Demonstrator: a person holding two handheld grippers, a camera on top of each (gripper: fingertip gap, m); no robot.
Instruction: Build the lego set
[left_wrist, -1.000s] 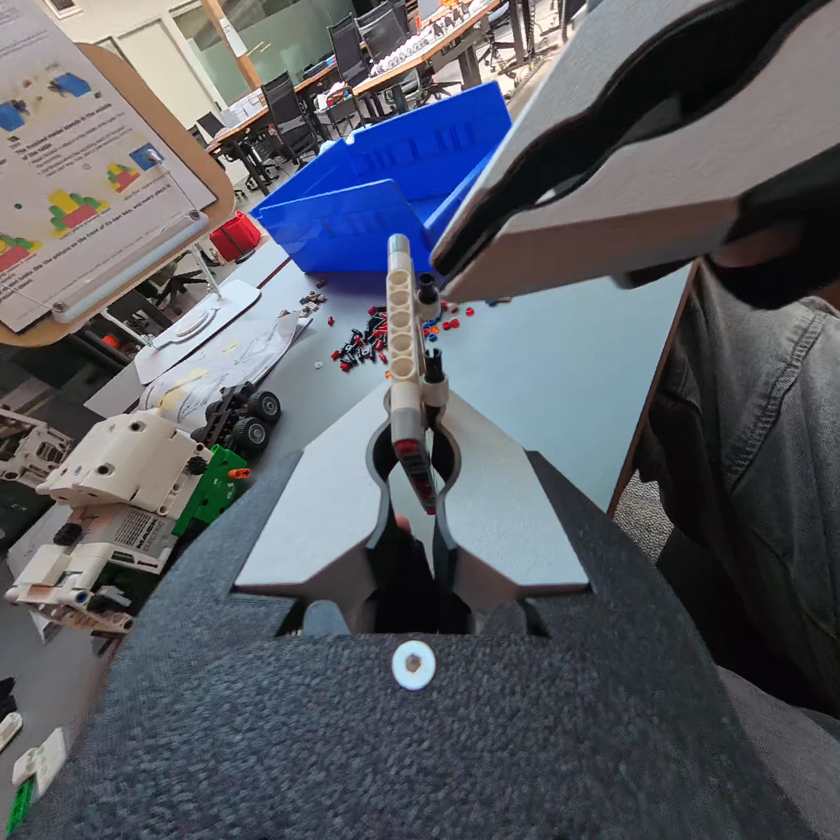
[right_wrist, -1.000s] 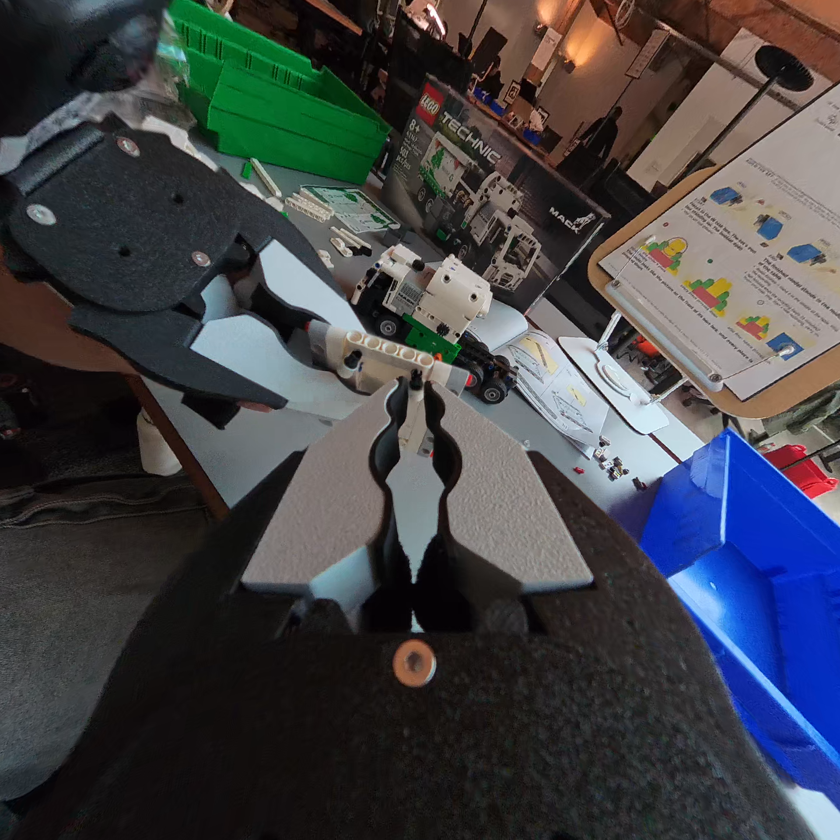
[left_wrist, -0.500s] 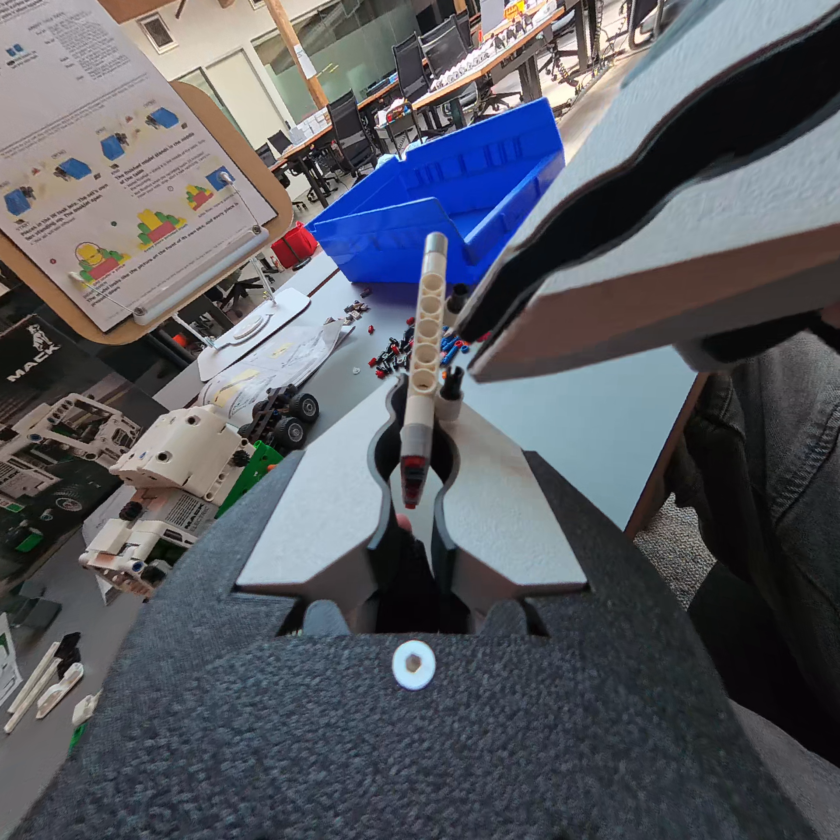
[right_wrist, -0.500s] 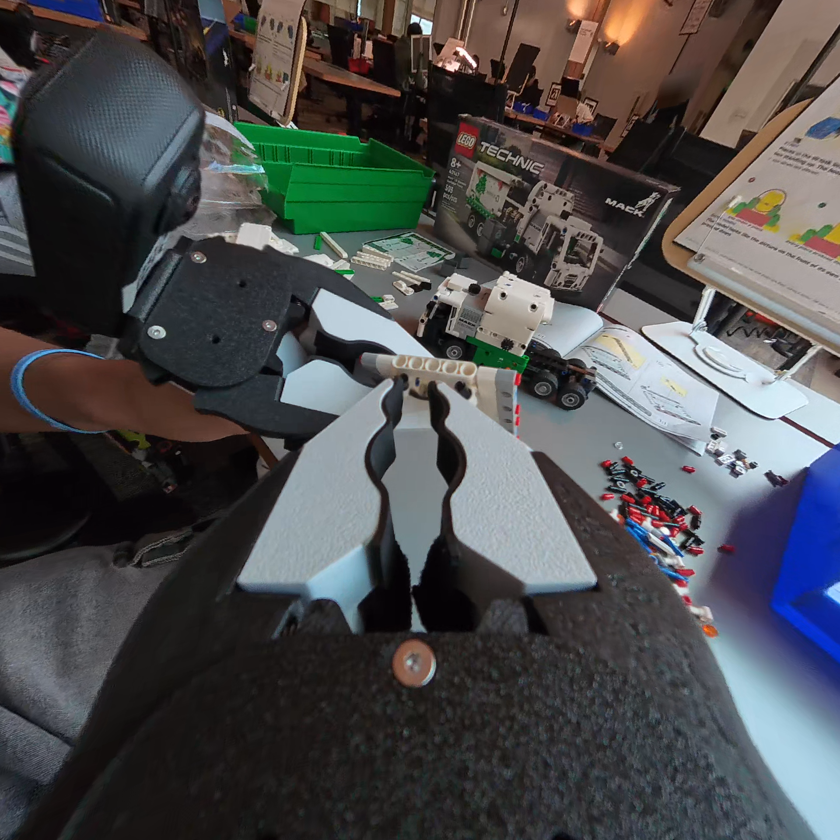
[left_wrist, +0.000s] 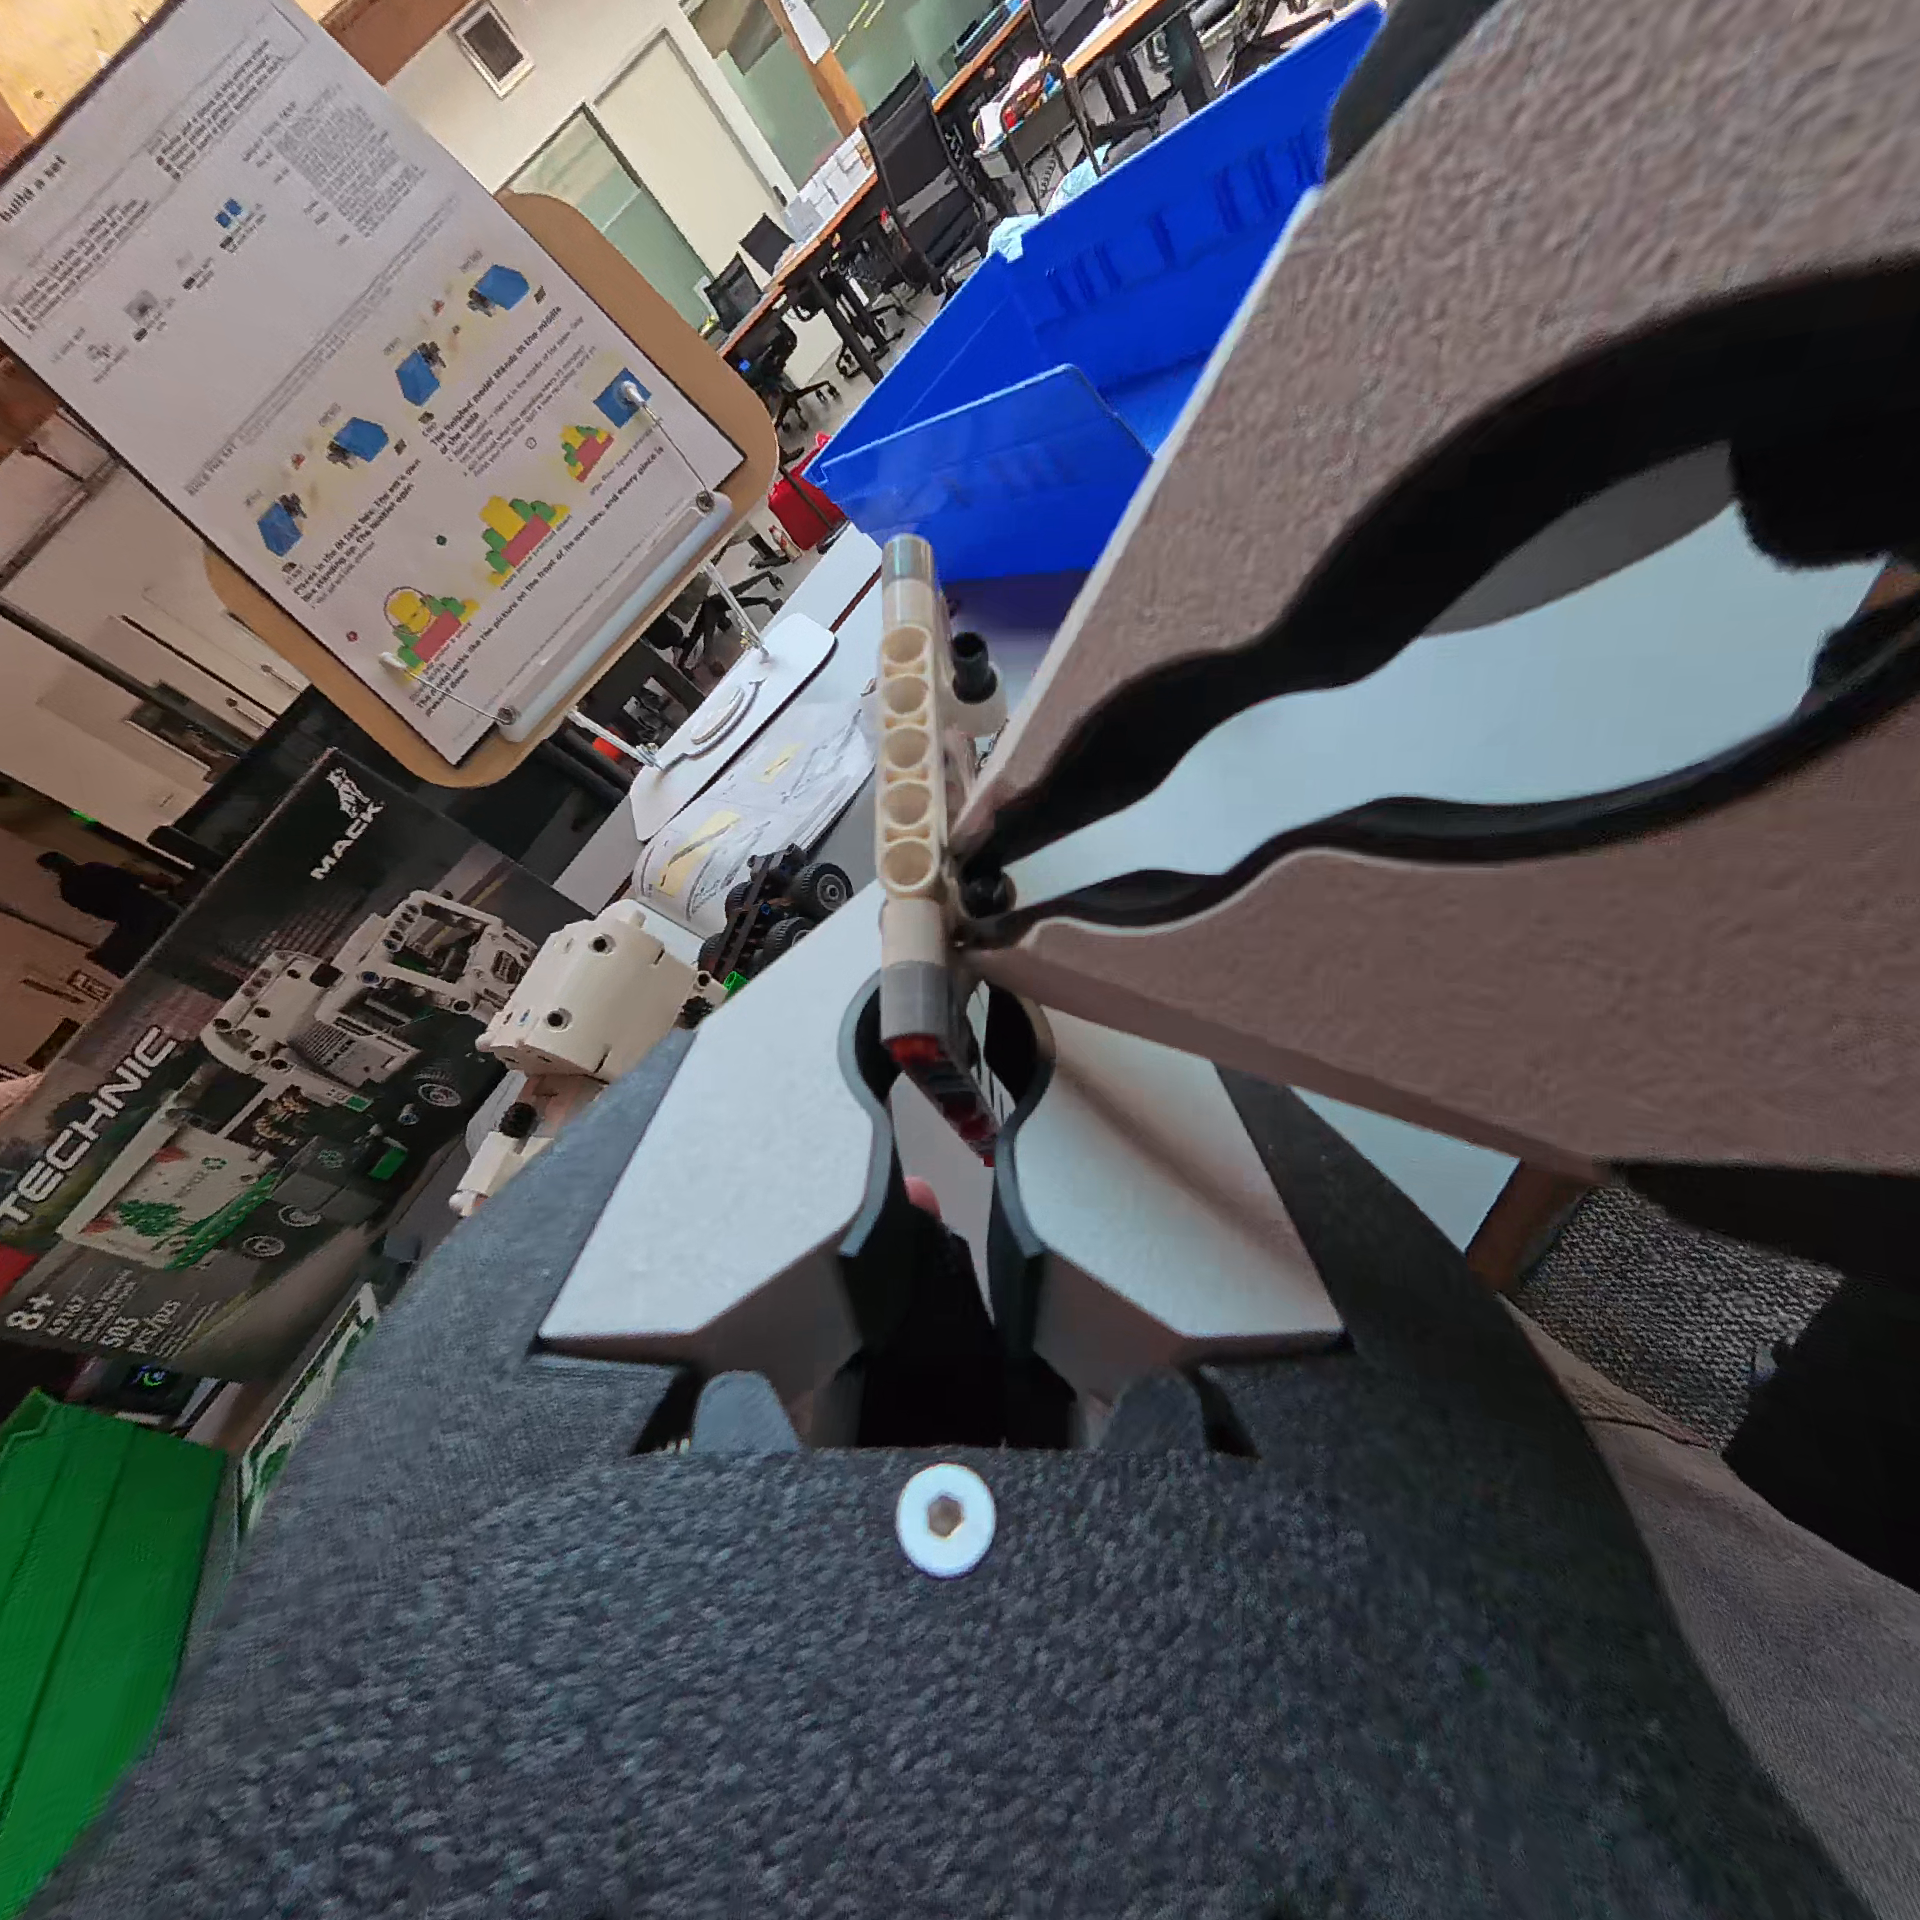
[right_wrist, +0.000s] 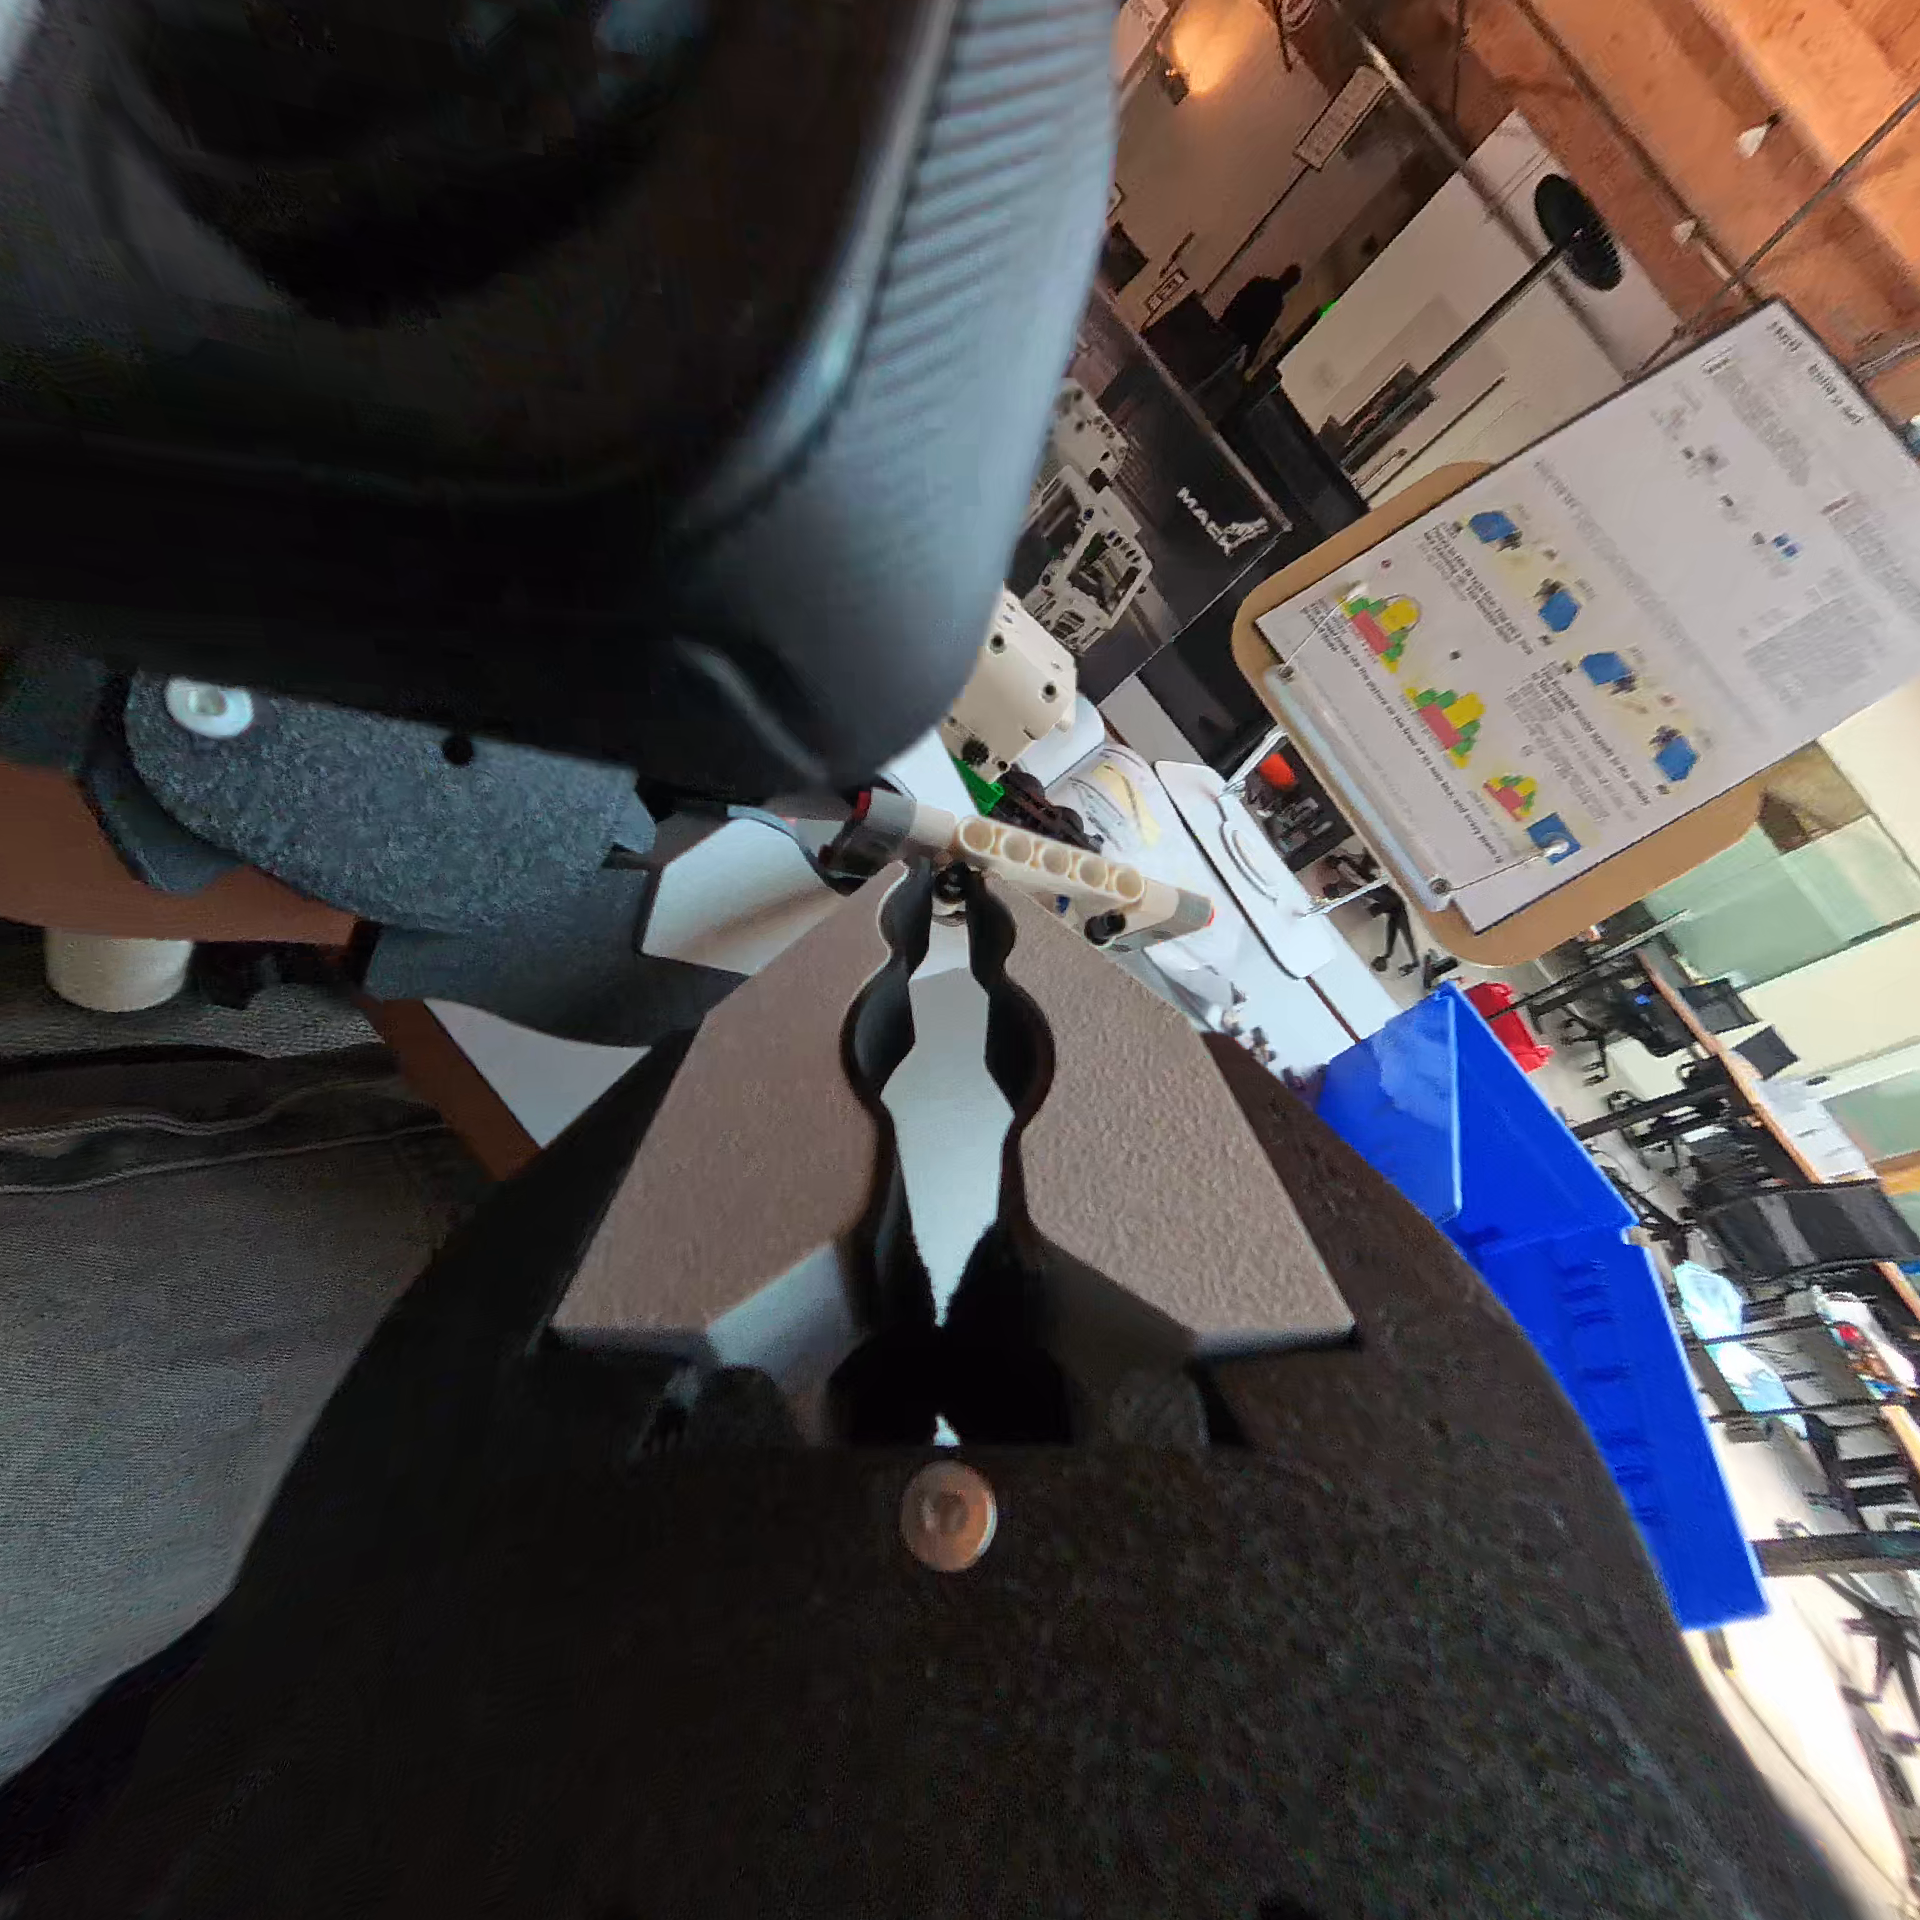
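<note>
My left gripper (left_wrist: 940, 1049) is shut on the grey and red end of a white holed beam (left_wrist: 906, 748), which stands up out of its jaws. My right gripper (right_wrist: 943, 883) comes in from the right in the left wrist view (left_wrist: 982, 899). Its tips are pinched on a black pin (left_wrist: 982, 888) on the side of the beam. In the right wrist view the beam (right_wrist: 1049, 857) lies across the tips. The left gripper's fingers (right_wrist: 727, 894) hold the beam's left end, and its camera body fills the upper left. A second black pin (left_wrist: 971, 655) sticks out higher up.
A partly built white truck (left_wrist: 592, 987) stands on the grey table beside an open booklet (left_wrist: 758, 800). Behind are the set's box (left_wrist: 260, 1039), an instruction board on a stand (left_wrist: 364, 364) and a blue bin (left_wrist: 1039, 457). A green bin (left_wrist: 83, 1558) is lower left. The table edge (left_wrist: 1507, 1226) is close on the right. Tip to tip, the grippers are about 5 centimeters apart. The partly built white truck (left_wrist: 592, 987) lies around 20 centimeters away from my left fingertips. Look for it in the right wrist view (right_wrist: 1015, 675) too.
The two grippers have come closer together and both views have tilted. The right gripper's tips, just off the beam before, now pinch the black pin on it. The left gripper still holds the beam.
</note>
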